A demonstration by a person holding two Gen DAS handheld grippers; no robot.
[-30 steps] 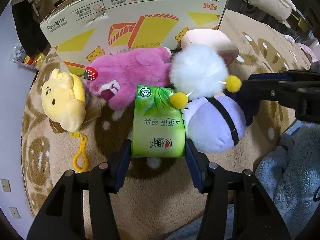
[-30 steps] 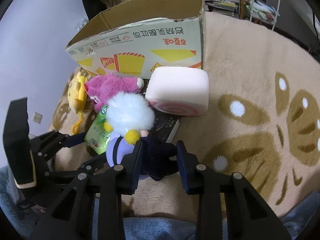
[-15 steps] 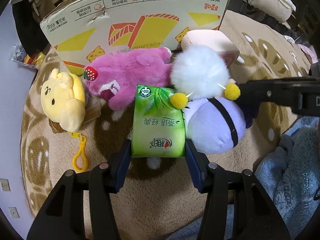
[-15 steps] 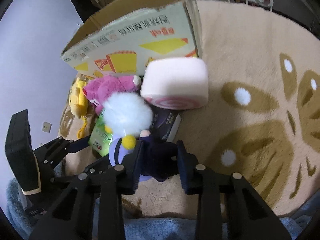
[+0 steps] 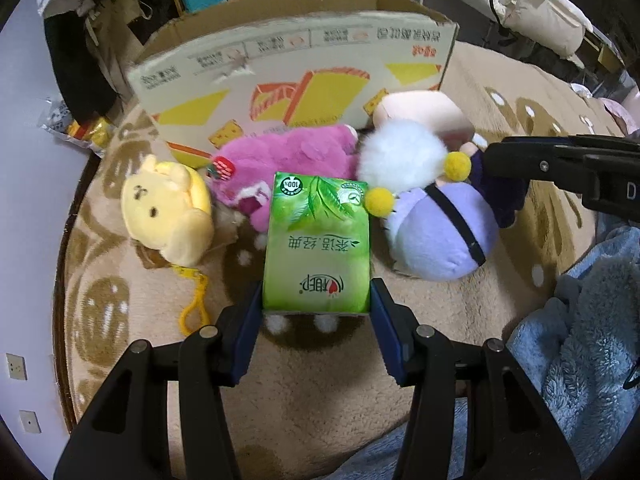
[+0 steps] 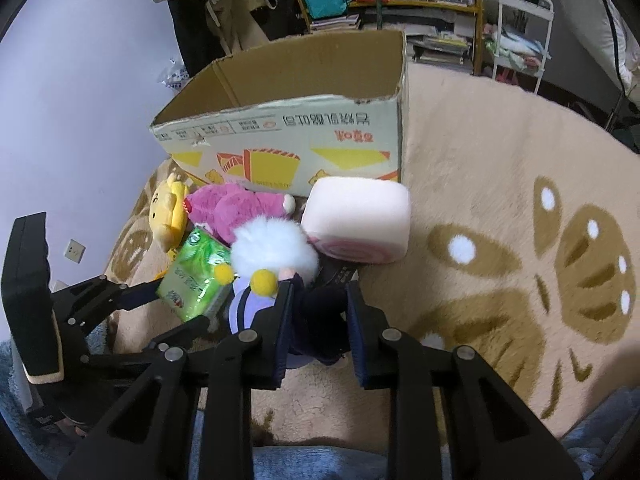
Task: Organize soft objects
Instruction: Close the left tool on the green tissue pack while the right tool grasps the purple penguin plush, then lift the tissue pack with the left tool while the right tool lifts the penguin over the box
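The left gripper pinches the near end of the green tissue pack, one finger on each side, and the long axis of the pack runs straight away from the fingers toward the cardboard box. The box stands directly ahead, behind the row of toys, with its open top upward, so I judge that the pack must go up and forward over the near wall. The right gripper is closed around the dark lower part of the white-haired doll, which lies on the rug just to the right of the pack and touches it. From this gripper the box is ahead and a little to the left. The pink plush and the pink cushion lie between both grippers and the box wall, and the yellow plush is at the left.
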